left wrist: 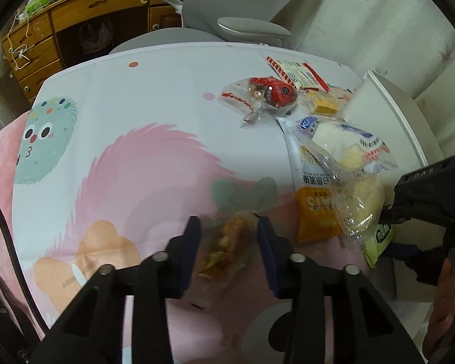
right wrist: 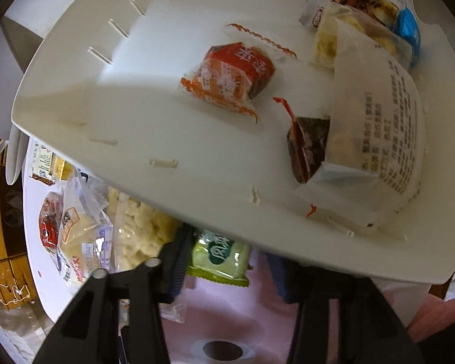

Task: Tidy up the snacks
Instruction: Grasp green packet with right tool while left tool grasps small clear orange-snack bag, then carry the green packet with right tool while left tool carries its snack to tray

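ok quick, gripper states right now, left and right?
Left gripper: open, fingers either side of a clear-wrapped brown snack, not clamped.
Right gripper: open, at the green snack packet, no grip visible.

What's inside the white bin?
Inside the white bin lie an orange snack, a dark packet half under a big white pack, and more behind. What's underneath is hidden.

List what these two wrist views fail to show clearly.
- Clear-wrapped snack between the left claw fingers: motion-blurred in the left view, so contact and label are unreadable.
- Right claw: the white bin wall covers its right fingertip in the right view, so a grip on the green packet cannot be confirmed.
- Dark packet in the bin: half hidden under the white printed bag.
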`<action>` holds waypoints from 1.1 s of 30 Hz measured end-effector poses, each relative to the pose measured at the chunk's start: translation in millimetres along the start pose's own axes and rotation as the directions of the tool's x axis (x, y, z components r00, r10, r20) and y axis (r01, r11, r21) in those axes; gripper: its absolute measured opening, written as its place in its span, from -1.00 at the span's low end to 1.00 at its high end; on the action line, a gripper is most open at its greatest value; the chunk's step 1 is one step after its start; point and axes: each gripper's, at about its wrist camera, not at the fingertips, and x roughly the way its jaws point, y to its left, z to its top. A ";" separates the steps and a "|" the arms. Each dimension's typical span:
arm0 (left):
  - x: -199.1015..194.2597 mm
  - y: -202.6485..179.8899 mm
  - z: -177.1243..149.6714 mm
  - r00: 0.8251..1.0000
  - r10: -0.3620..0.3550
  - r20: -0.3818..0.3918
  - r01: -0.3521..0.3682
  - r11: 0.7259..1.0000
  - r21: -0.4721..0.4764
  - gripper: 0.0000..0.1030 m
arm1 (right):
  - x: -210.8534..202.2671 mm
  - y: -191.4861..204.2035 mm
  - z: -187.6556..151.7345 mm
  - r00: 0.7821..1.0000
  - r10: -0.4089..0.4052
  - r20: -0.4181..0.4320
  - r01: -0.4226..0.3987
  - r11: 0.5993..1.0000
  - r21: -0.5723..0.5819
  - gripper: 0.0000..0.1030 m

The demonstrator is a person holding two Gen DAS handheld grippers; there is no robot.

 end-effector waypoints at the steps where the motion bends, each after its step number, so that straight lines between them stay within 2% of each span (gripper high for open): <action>1: 0.1 -0.7 -0.3 1.000 0.005 -0.001 -0.005 1.000 0.004 -0.44 | 0.0 1.5 0.6 1.000 0.001 0.000 -0.001 1.000 -0.004 -0.22; 7: -1.3 2.1 -2.7 1.000 -0.006 -0.021 0.006 1.000 0.006 -0.60 | -1.9 4.9 -4.5 1.000 0.028 0.002 -0.028 0.999 -0.022 -0.26; 16: -21.7 13.9 -11.9 1.000 0.009 0.003 -0.009 1.000 0.002 -0.61 | -8.0 -10.2 -42.0 0.996 0.079 -0.048 -0.083 0.994 -0.078 -0.28; 22: -44.8 20.9 -22.0 1.000 0.017 -0.004 -0.017 1.000 0.010 -0.60 | -9.8 -24.6 -75.0 0.992 0.084 -0.097 -0.097 0.986 -0.134 -0.28; 33: -102.1 26.1 -56.7 1.000 0.025 0.002 -0.025 1.000 0.011 -0.61 | -33.9 -56.4 -154.2 0.989 0.115 -0.097 -0.141 0.934 -0.329 -0.28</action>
